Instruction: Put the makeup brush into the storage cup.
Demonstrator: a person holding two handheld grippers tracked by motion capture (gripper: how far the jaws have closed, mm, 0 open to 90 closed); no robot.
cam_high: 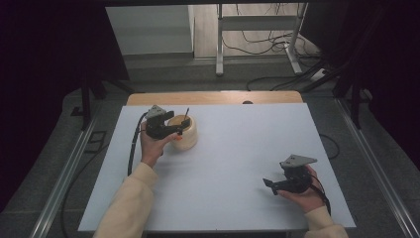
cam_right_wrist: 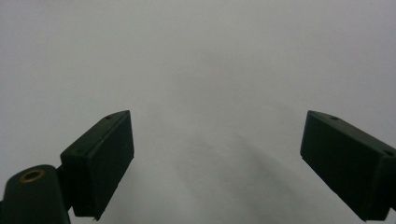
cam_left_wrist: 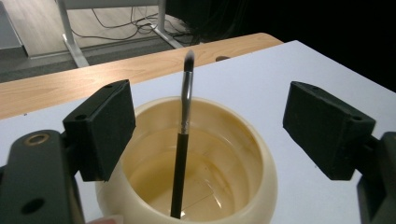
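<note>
- The cream bowl sits near the far left of the white table, with a black brush standing inside, leaning on its rim.
- The left gripper hovers at the bowl, jaws wide apart, clear of the brush.
- The right gripper rests low over bare table, jaws spread, holding nothing.

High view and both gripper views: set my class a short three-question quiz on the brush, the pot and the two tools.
1. True or false: the left tool is clamped on the brush.
2. Where does the brush stand? A) flat on the white table B) leaning inside the cream pot C) in the right tool
3. Fill in: the right tool faces the bare ____ table.

Key: 1 false, its jaws stand wide apart on either side of the pot; 2 B; 3 white.
</note>
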